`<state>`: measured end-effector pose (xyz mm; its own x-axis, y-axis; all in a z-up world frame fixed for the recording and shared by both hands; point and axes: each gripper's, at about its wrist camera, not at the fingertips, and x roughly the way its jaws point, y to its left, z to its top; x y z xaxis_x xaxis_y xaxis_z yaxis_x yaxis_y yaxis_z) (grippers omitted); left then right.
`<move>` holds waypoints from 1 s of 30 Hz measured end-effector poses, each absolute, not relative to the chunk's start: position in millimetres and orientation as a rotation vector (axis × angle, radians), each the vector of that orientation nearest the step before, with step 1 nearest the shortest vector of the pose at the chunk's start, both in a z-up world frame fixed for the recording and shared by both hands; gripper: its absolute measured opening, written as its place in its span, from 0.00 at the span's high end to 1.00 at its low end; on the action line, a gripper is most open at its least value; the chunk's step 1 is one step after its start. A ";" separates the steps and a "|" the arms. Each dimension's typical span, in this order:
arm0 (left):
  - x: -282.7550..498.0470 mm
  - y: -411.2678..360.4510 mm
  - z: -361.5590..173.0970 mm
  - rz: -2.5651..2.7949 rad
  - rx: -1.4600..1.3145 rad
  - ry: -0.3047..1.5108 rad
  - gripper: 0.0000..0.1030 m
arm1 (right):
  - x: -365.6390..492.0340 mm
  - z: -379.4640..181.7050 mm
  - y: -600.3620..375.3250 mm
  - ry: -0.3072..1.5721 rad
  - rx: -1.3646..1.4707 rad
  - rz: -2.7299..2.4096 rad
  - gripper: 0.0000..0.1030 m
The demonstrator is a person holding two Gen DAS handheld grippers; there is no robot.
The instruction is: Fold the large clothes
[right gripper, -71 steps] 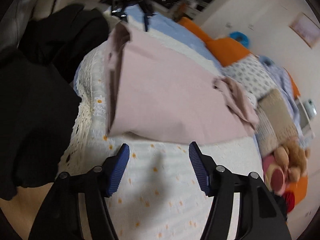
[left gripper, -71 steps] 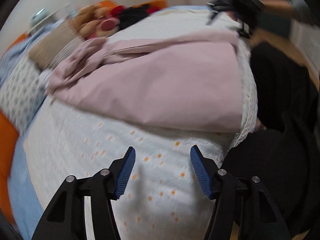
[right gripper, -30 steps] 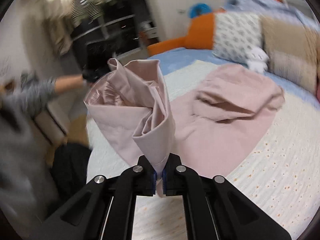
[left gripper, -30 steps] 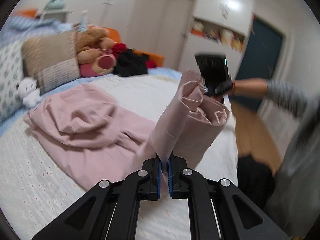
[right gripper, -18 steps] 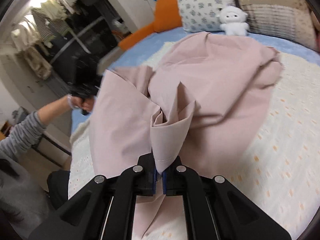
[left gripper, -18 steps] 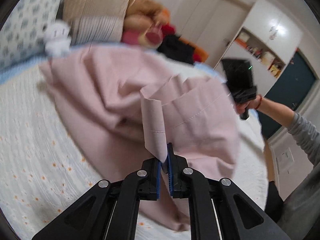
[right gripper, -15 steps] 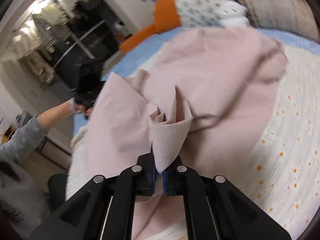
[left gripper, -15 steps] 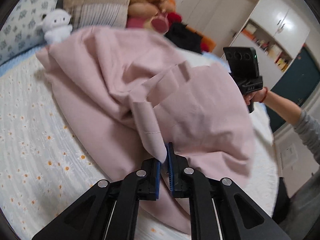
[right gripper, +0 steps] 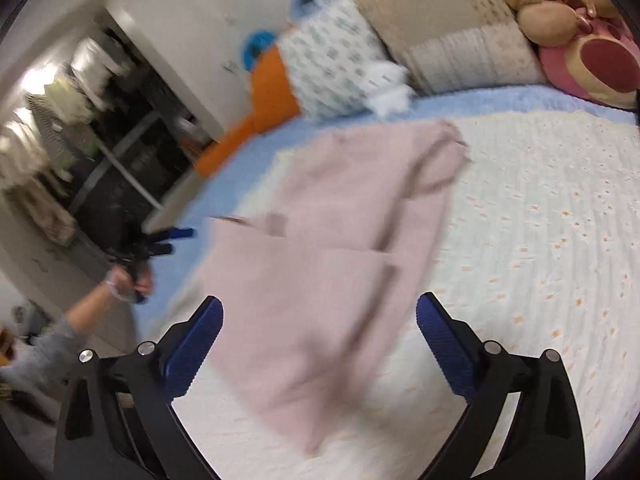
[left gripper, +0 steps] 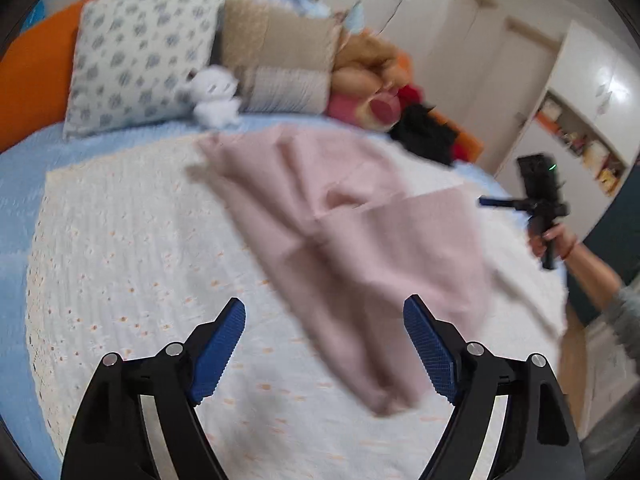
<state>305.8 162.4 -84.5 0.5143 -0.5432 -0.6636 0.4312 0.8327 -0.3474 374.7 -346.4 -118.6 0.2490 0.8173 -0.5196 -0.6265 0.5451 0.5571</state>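
A large pink garment [left gripper: 360, 240] lies folded over on the white flowered bedspread [left gripper: 132, 248]; its near end reaches between my left gripper's spread fingers. My left gripper [left gripper: 324, 336] has its jaws opening, and its blue pads press on nothing. The right wrist view shows the same pink garment [right gripper: 332, 264] stretching away from my right gripper [right gripper: 318, 334], whose jaws are opening too, with cloth below the gap but no pad on it. Across the bed, the right gripper [left gripper: 538, 196] appears in a hand in the left wrist view, and the left gripper [right gripper: 154, 246] in the right wrist view.
Pillows [left gripper: 140, 68] line the head of the bed with a small white plush [left gripper: 214, 96] and a brown and pink plush toy [left gripper: 368, 92]. Dark clothes [left gripper: 424, 136] lie at the far corner. A wardrobe [left gripper: 576, 120] and a clothes rack [right gripper: 88, 120] stand beyond the bed's edges.
Both grippers went from shut on the pink garment's corners to open. The lifted half now lies laid over the rest, and both grippers have drawn back from it.
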 end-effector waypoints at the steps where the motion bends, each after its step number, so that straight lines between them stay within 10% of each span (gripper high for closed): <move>1: 298.0 151.3 -73.1 -0.633 -0.143 0.815 0.20 | 363.6 -113.1 -344.8 0.845 0.250 1.017 0.23; 3: 278.9 112.6 -50.8 -0.712 -0.069 0.720 0.19 | 341.0 -107.8 -334.0 0.816 0.233 1.048 0.58; 5: 278.4 69.8 -43.4 -0.753 -0.008 0.705 0.19 | 339.1 -115.5 -320.9 0.846 0.276 1.059 0.66; 17: 379.5 5.3 -173.3 -0.686 -0.034 1.016 0.41 | 398.2 -212.2 -234.7 1.044 0.211 0.972 0.71; 26: 370.4 23.6 -201.3 -0.706 -0.135 0.933 0.42 | 397.6 -227.2 -224.7 1.048 0.172 0.953 0.69; 30: 347.8 28.7 -163.1 -0.638 -0.167 0.979 0.28 | 377.2 -186.5 -235.7 1.046 0.149 0.936 0.36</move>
<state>347.8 28.7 -163.1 0.3927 -0.5724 -0.7198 0.4272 0.8067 -0.4084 377.2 -235.7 -186.5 0.1676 0.7207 -0.6727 -0.5891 0.6203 0.5179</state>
